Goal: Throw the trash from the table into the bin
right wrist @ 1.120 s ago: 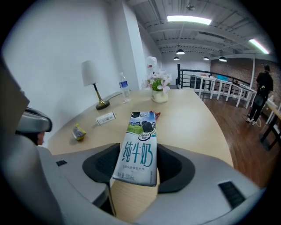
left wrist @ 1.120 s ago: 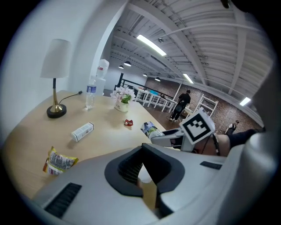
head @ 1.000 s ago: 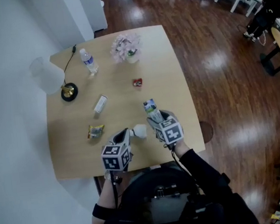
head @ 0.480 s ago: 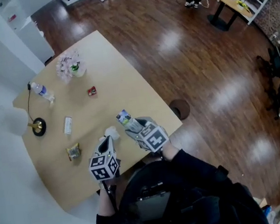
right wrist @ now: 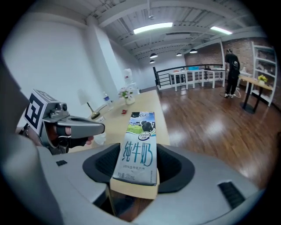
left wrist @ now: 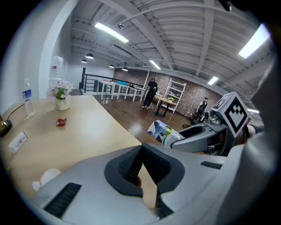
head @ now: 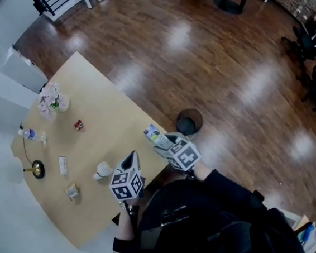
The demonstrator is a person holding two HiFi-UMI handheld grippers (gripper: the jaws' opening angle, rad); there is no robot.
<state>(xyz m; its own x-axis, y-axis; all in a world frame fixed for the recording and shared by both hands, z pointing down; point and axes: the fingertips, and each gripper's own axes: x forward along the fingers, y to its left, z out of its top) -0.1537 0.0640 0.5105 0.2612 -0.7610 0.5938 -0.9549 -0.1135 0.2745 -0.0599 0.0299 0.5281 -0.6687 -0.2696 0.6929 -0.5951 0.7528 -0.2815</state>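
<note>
Right gripper view shows your right tongs (right wrist: 131,167) pinching a tall blue-and-white milk carton (right wrist: 139,145) by its lower part. The carton's base is buried between the pads and cannot be seen. Its long axis runs straight along the tongs, with the cow-printed end pointing away from you and the printed face up. Your left tongs (left wrist: 140,169) are pressed together with nothing between them; their tips are hard to make out from the head view. From above, the carton hangs over the edge of the pale wooden worktop (head: 112,122). It is near the dark round bin (head: 189,121), which stands on the dark wooden floor (head: 226,76). A crumpled white paper (head: 102,170) lies on the worktop near the left tongs.
</note>
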